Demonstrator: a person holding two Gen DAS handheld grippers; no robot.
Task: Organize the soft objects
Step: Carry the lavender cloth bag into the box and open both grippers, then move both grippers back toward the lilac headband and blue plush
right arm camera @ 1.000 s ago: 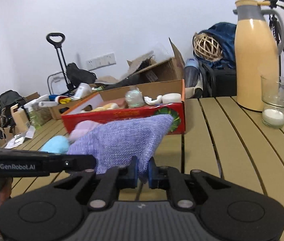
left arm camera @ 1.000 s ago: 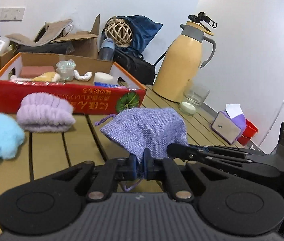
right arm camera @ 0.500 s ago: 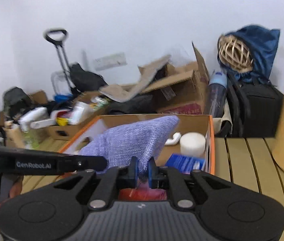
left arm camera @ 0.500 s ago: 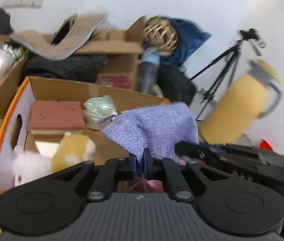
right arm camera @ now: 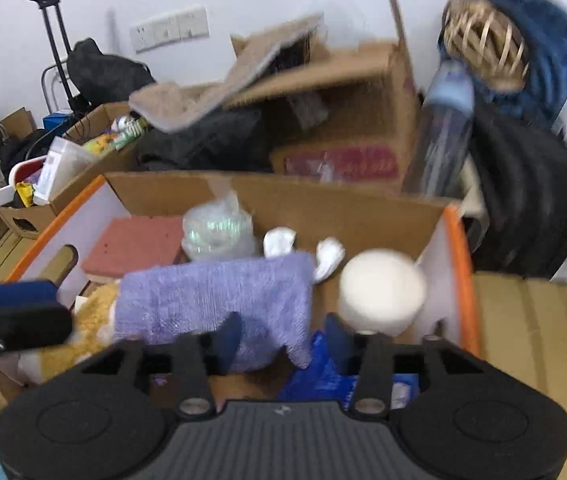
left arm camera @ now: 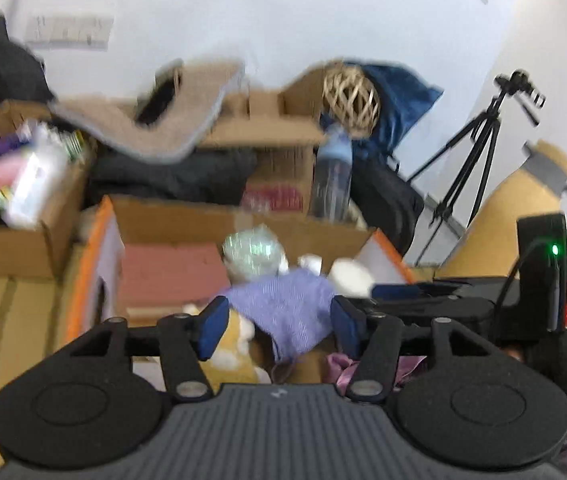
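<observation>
Over the open cardboard box (right arm camera: 457, 240), the purple woven pouch (right arm camera: 219, 300) is seen lying/dropping among the contents, w/ both grippers just above it. Left gripper (left arm camera: 279, 326): jaws have just been opening, now spread, pouch between the pads but not pinched. Right gripper (right arm camera: 279, 340): jaws also just opened, spread apart, pouch's lower edge between them, no pressure seen.

Pouch is judged light, limp, coarse-woven, so non-slippery & not fragile; it would sag from any single pinch. If regrasped, best taken at a corner or the gathered drawstring end, w/ a shallow pinch of fabric.

Around it inside the box: pink sponge block (right arm camera: 135, 246) at back left, clear plastic-wrapped item (right arm camera: 217, 232) behind, white roll (right arm camera: 381, 292) just beside on the right, yellow plush toy (right arm camera: 91, 320) touching at left, blue packet (right arm camera: 323, 376) underneath at front. Box is crowded; roll & plush limit room for lowering the jaws. Frames are motion-blurred, so contact w/ box floor can't be told.
</observation>
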